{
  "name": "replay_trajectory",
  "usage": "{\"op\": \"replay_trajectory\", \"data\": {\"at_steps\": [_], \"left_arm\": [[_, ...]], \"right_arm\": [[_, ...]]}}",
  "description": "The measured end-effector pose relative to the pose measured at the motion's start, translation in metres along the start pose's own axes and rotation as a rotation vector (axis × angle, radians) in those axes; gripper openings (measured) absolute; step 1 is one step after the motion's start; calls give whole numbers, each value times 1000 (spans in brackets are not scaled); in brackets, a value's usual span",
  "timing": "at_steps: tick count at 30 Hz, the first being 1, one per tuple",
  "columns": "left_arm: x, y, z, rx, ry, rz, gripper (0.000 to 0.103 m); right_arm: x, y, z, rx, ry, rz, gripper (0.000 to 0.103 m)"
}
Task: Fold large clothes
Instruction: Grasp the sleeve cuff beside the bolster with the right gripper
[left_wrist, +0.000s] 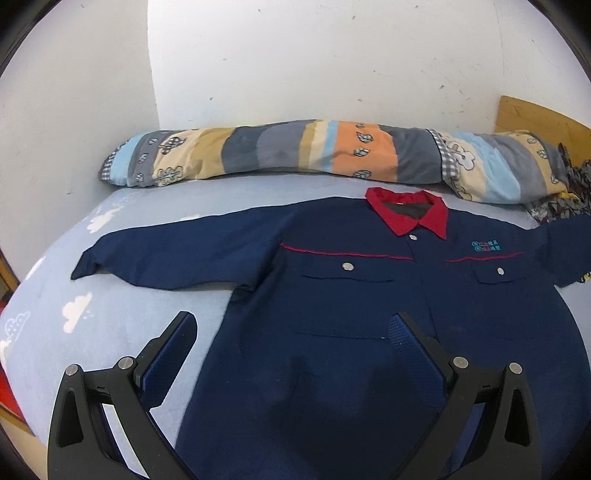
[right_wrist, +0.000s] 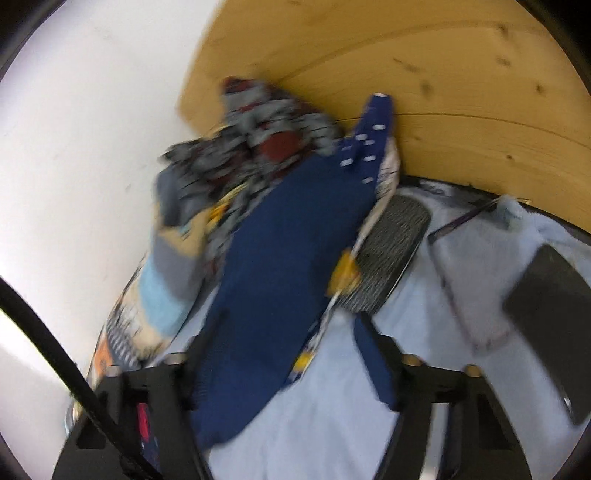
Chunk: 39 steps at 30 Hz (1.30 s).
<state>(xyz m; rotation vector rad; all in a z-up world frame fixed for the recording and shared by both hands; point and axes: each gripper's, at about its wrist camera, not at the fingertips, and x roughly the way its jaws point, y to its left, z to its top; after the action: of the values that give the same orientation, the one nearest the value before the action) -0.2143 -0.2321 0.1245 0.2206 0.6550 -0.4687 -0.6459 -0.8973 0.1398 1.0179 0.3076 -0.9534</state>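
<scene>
Jacket (left_wrist: 351, 295): a navy work jacket with a red collar (left_wrist: 408, 214) lies face up and spread flat on the pale blue bed sheet (left_wrist: 74, 295), collar toward the rolled quilt (left_wrist: 295, 155) by the wall, one sleeve (left_wrist: 177, 251) stretched out to the side. The left gripper (left_wrist: 291, 325) hovers over the lower body of the jacket with its jaws wide apart, one finger above the bare sheet, the other above the cloth, nothing between them. The right wrist view is blurred; there the other sleeve (right_wrist: 288, 258) runs toward the wooden headboard (right_wrist: 406, 74), lying partly over a heap of patterned clothes (right_wrist: 251, 136), and passes between the fingers of the right gripper (right_wrist: 291, 354). Its jaws look partly apart, but whether the pads press the cloth I cannot tell. The jacket looks like a medium-weight woven fabric: soft, limp, not fragile, likely to sag and drag on the sheet rather than slide freely. Good holds would be the cuffs and the shoulder seams or hem corners, where doubled cloth gives the pads more to bite. A dark phone (right_wrist: 554, 325) lies on the sheet near that sleeve and could be swept along.
</scene>
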Motion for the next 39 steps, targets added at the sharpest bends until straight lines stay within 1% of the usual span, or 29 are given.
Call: {"op": "replay_trajectory", "data": {"at_steps": [1,2,4,7,9,12,17,18,19,20,21,22,23,25,30,32,36,39], "left_arm": [[3,-1,1,-8,6,-12,103],[6,-2,1,-20,13,-26,103],[11,-4,2,-30,15,-34,103],[15,-9,2,-7,10,-26,103],[18,-12,1,11,9,-28,103],[19,-14,1,28,0,-18,103],[22,-20,0,44,14,-31,103],[21,-22,0,51,13,-30,103],[21,-23,0,55,13,-32,103],[20,-23,0,58,12,-36,103],[19,-24,0,58,9,-37,103],[18,-24,0,57,8,-40,103],[17,-23,0,55,8,-45,103],[14,-21,0,47,8,-48,103],[0,-17,1,28,-14,-69,103],[-5,-15,0,26,-22,-73,103],[-18,-9,0,25,-42,-85,103],[-29,-1,1,17,-62,-87,103]], "right_arm": [[11,-7,9,22,2,0,56],[22,-12,17,38,1,-3,55],[37,-18,31,58,-17,-8,55],[54,-30,47,107,-39,25,55],[65,-33,54,109,-38,21,55],[78,-36,60,108,-52,-22,55],[101,-42,64,135,-54,-58,56],[105,-41,63,135,-48,-61,43],[103,-38,61,114,-64,-67,33],[99,-31,60,77,-85,-96,19],[94,-26,59,45,-103,-122,9],[87,-21,58,23,-124,-131,9],[77,-17,57,12,-151,-115,8],[60,-7,56,-26,-180,-98,8],[19,29,54,-81,-215,1,7],[6,55,52,-126,-220,45,7],[-15,106,40,-164,-207,133,7],[-32,164,21,-209,-183,212,7]]}}
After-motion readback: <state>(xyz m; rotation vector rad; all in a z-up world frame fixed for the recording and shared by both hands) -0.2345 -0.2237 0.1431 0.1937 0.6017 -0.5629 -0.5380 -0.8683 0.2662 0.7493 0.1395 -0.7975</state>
